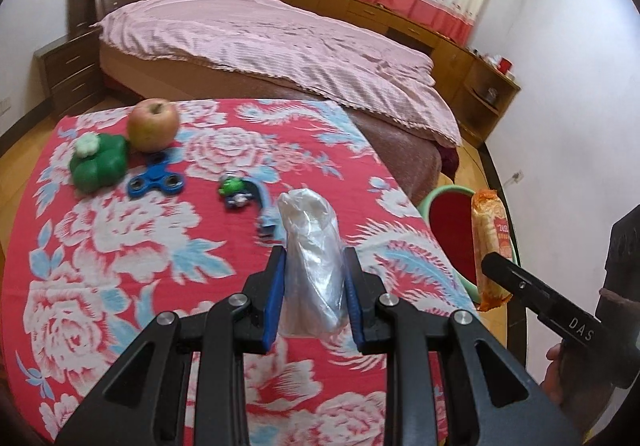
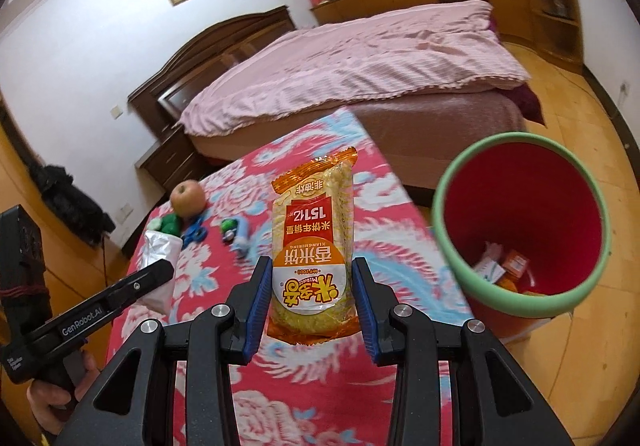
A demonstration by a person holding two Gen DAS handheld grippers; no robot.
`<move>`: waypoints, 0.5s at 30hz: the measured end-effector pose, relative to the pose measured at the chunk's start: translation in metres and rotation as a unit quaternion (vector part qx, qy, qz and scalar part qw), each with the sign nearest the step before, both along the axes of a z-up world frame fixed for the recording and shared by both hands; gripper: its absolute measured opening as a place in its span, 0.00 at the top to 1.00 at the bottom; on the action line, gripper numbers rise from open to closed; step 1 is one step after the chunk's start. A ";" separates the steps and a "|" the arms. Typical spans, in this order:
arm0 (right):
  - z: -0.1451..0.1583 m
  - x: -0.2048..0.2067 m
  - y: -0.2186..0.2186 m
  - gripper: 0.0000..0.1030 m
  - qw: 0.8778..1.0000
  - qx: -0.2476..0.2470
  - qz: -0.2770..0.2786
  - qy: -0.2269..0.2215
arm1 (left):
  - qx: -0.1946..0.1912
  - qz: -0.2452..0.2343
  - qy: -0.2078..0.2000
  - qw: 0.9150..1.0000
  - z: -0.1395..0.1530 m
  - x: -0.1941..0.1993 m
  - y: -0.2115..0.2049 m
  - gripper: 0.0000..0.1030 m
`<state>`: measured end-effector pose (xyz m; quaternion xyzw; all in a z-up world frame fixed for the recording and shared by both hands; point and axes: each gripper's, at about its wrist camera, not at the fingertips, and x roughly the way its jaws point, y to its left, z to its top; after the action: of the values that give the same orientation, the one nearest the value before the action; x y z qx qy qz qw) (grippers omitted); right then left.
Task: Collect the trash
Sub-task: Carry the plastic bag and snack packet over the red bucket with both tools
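1. Bedroom; floral tabletop [image 1: 120,246] before the bed [image 1: 280,45].
2. Left tool [image 1: 314,258] clamped on clear plastic bag [image 1: 312,246] above tabletop.
3. Right tool [image 2: 308,266] clamped on snack packet [image 2: 312,246], beside bin [image 2: 520,226].
4. Apple [image 1: 153,124], spinner [image 1: 157,179] well behind.

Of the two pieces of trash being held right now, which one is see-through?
The crumpled plastic bag in the left gripper. It is clear and unprinted, while the snack packet in the right gripper is orange with printed writing.

Both wrist cams sat close above the table [image 1: 120,246], faced the bed [image 2: 360,61], shared bin [image 2: 520,221].
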<state>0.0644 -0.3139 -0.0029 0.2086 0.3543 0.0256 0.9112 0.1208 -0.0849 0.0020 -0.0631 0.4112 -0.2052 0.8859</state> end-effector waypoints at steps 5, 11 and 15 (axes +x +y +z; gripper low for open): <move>-0.004 -0.009 -0.026 0.61 0.999 0.011 -0.030 0.002 | 0.010 -0.025 0.001 1.000 0.000 0.001 -0.027 0.73; -0.010 -0.017 -0.055 0.61 0.998 0.021 -0.066 0.007 | 0.023 -0.054 0.004 0.998 -0.001 0.007 -0.059 0.73; -0.016 -0.020 -0.077 0.61 0.995 0.024 -0.094 0.012 | 0.031 -0.072 0.004 0.997 -0.003 0.011 -0.078 0.73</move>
<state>0.0444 -0.3910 -0.0193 0.2633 0.3436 -0.0537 0.8998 0.1314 -0.1633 -0.0013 -0.0070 0.4242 -0.2552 0.8688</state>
